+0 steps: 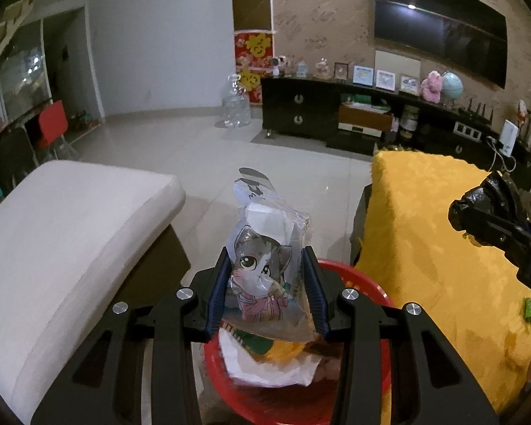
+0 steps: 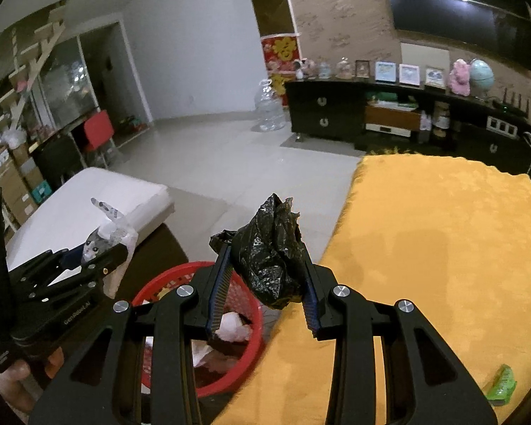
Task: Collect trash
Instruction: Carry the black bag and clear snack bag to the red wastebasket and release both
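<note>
Living room: tiled floor [image 1: 201, 148], desk under yellow cloth [image 2: 442, 241], white cushion [image 1: 63, 233].

Red basket [image 2: 246, 347]: on the floor beside the desk, already holding paper scraps.

Left hand-held gripper [image 1: 270, 287]: clamped on a cat wrapper [image 1: 262, 269], above the basket.

Right hand-held gripper [image 2: 265, 283]: clamped on a black bag [image 2: 270, 255], by the basket's edge.

Step, as judged: drop-off. Next: centre each over the basket, then part the jaws. Green scrap [image 2: 501, 386] remains on the cloth.

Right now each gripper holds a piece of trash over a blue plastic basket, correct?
Nearly. The plastic basket is red, not blue, as the right wrist view shows. The left gripper holds a clear cat-print wrapper, the right gripper a crumpled black bag.
</note>
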